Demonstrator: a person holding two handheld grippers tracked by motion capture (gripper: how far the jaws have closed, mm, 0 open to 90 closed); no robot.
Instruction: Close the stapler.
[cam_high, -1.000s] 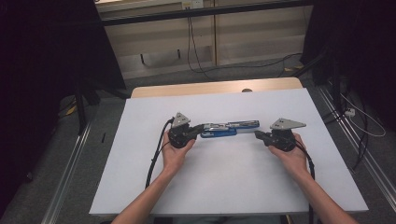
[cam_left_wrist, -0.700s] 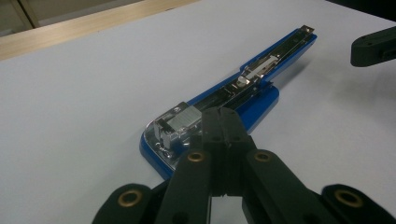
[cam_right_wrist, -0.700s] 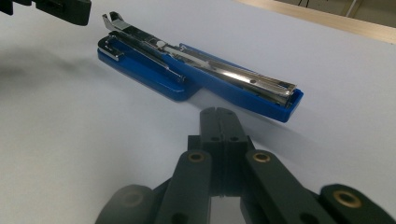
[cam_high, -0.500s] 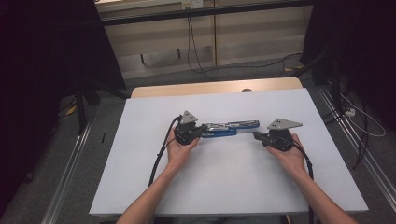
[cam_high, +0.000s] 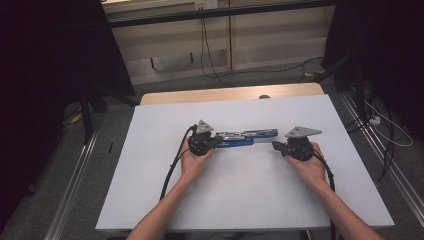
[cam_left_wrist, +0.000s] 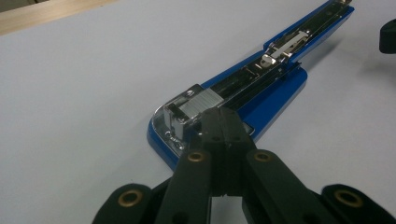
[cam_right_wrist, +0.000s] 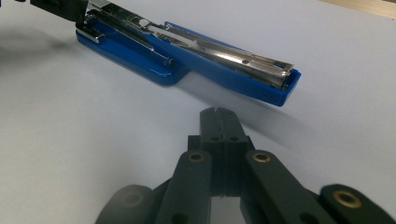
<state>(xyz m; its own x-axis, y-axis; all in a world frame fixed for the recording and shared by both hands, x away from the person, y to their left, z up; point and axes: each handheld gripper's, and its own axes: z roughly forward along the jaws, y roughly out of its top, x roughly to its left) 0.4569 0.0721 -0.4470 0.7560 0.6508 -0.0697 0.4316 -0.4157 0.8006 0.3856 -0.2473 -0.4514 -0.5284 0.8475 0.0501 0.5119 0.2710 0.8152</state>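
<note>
Dim room, white table (cam_high: 250, 200), opened blue stapler (cam_high: 245, 138), both grippers' fingers closed, empty.

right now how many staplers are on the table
1: a blue stapler, swung open flat mid-table between the grippers. The left gripper rests shut on its metal end; the right gripper is shut, just short of the other end.

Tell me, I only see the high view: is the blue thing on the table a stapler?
Observer: Yes. The stapler lies folded open, its shiny staple track facing up.
Operator: Is anything grabbing it?
Observer: No. The left hand-held gripper is shut, with its tips against the stapler's metal end.
Operator: And on the other side?
Observer: The right hand-held gripper is shut too, with bare table between it and the stapler's blue tip.
</note>
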